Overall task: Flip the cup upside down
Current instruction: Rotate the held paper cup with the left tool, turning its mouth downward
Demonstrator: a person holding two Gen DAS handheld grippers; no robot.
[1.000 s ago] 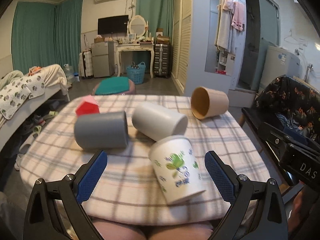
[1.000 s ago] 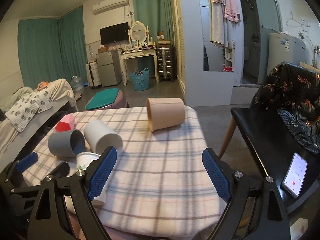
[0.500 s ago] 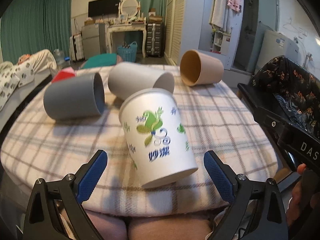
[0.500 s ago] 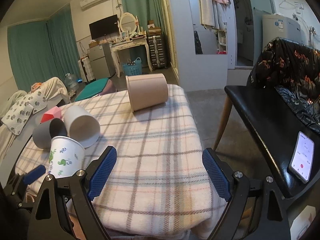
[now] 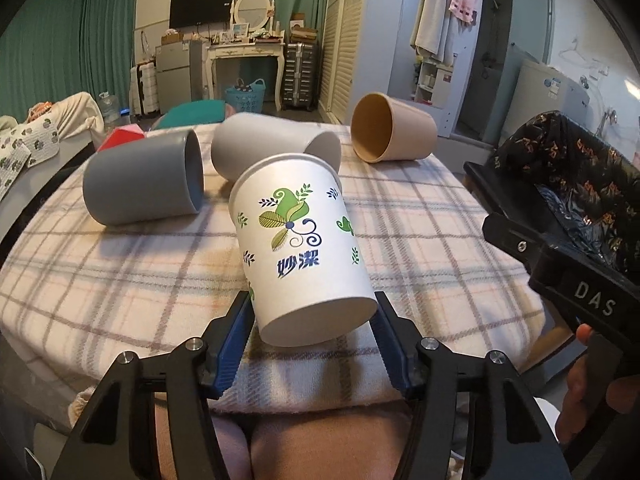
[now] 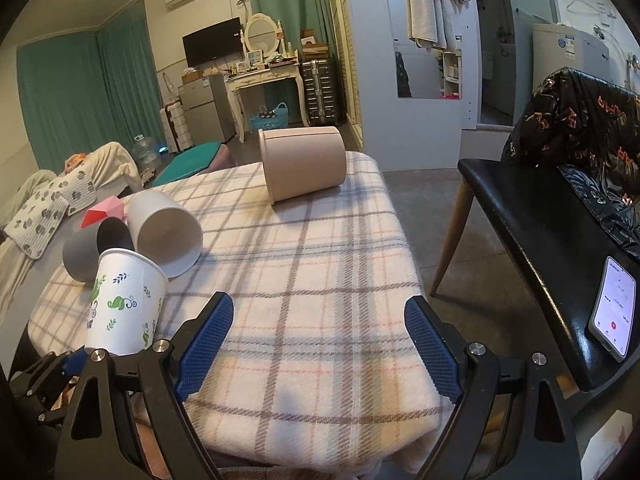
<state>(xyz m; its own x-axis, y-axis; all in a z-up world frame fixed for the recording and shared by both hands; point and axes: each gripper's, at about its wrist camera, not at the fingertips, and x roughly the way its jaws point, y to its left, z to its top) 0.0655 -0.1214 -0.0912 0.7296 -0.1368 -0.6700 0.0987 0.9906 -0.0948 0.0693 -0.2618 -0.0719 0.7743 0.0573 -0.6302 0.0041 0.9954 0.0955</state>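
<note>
Printed paper cup [image 5: 300, 248] is lying tilted near the front edge of the plaid worktop [image 5: 420, 240], pinched at its base between the left tongs [image 5: 314, 332]. Right tongs [image 6: 320, 344] are spread wide, holding nothing. Looks like the grab's done, so next up is probably lift and rotate it mouth-down.

Left gripper [image 5: 314, 326] at 6 o'clock, jaws closed on the cup [image 5: 301, 248], right gripper [image 6: 318, 344] at 6 o'clock, jaws wide apart, holding nothing
</note>
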